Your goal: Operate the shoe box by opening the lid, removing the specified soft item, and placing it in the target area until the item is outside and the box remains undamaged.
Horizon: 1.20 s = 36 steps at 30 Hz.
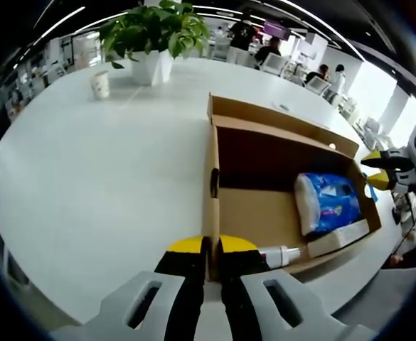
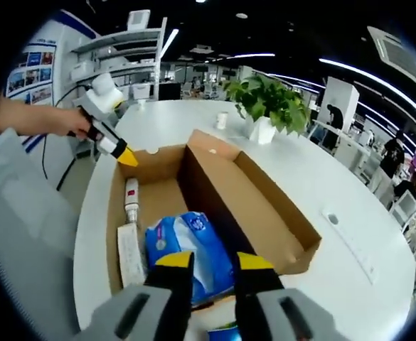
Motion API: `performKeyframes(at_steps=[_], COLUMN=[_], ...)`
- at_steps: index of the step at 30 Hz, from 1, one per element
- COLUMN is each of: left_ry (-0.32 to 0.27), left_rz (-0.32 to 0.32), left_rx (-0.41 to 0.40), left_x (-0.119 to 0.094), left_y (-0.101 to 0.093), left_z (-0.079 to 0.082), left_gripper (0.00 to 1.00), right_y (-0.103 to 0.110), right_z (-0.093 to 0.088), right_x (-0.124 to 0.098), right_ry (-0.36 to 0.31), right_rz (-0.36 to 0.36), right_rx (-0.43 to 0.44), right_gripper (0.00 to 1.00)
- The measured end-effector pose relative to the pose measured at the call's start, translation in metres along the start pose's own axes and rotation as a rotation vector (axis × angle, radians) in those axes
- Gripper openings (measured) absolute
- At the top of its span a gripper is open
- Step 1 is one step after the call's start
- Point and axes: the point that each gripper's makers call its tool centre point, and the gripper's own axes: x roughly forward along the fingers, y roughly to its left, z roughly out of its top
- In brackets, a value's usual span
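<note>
The left hand-held gripper (image 1: 211, 249) is clamped on the near wall of the open shoe box (image 1: 261, 209). The blue soft pack (image 2: 190, 252) lies inside, long axis running away, directly beneath the nearer, parted right hand-held gripper (image 2: 213, 261).

Open-plan office. A large white round bench (image 1: 87, 177) carried a potted plant (image 1: 151, 39) and a paper cup (image 1: 101, 84); people sat at desks (image 1: 314, 74) behind, under long ceiling strip lights (image 2: 357, 71), with wall shelving (image 2: 122, 42) nearby.
</note>
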Motion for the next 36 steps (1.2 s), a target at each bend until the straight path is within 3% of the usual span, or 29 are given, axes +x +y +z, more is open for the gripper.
performKeyframes(at_steps=[13,18,21,31,36], left_ry=[-0.008,-0.009,-0.012,-0.009,-0.012], left_rz=[-0.003,-0.006,-0.008,-0.010,-0.011], left_rx=[-0.012,-0.014,-0.020,-0.021,-0.025], left_x=[0.000,0.000,0.000,0.001,0.001], left_y=[0.001,0.001,0.001,0.001,0.001], left_z=[0.001,0.001,0.001,0.001,0.001], left_gripper=[0.04,0.04,0.04,0.04,0.04], right_y=[0.012,0.003,0.004,0.000,0.006], right_z=[0.003,-0.015,-0.022,-0.018,-0.006], right_x=[0.034,0.047,0.050,0.051,0.044], right_ry=[0.078,0.184,0.213,0.189,0.145], right_rz=[0.024,0.002,0.006,-0.016,-0.014], right_rx=[-0.103,-0.202,-0.224,-0.235,-0.216], right_gripper=[0.15,0.11,0.05,0.00,0.00])
